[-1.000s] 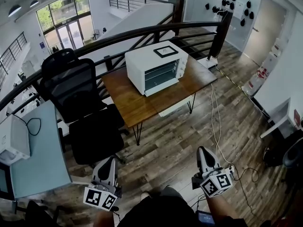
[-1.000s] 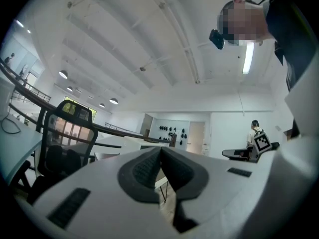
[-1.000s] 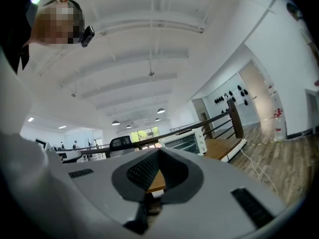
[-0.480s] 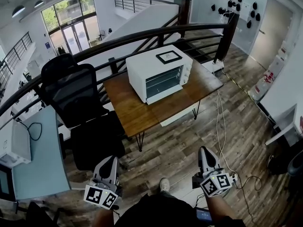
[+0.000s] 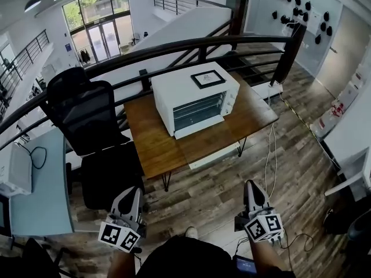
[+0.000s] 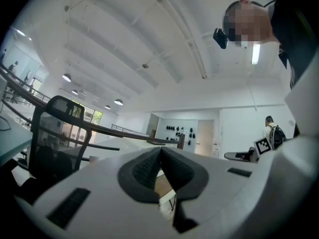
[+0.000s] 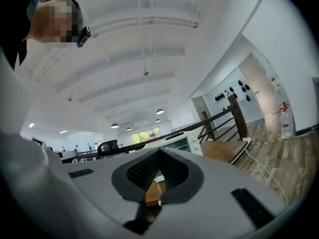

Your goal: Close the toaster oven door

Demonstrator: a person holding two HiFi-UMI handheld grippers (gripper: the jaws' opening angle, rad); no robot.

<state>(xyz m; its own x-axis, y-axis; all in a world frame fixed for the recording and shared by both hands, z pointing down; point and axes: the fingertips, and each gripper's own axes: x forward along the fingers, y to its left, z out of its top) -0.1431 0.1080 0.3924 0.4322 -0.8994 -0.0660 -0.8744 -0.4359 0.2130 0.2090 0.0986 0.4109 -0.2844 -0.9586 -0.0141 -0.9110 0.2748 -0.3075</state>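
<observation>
Since a second ago the oven (image 5: 194, 97) and its table (image 5: 155, 133) sit lower and larger in the head view, so we judge that we are nearing them. The left gripper (image 5: 132, 193) and right gripper (image 5: 250, 185) hang low in the frame, well apart from the oven. Its door (image 5: 200, 110) faces us. A white strip juts below the glass, and we cannot tell how far the door stands open. A cable (image 5: 270, 155) trails over the floor on our right and a chair (image 5: 87, 117) stands left of the table, so either could catch a foot.

In the left gripper view, the jaws meet on nothing.

In the right gripper view, the jaws are likewise together and empty, with the oven beyond them. A push with such narrow tips could slip off the door, or shove the oven back across the table.
</observation>
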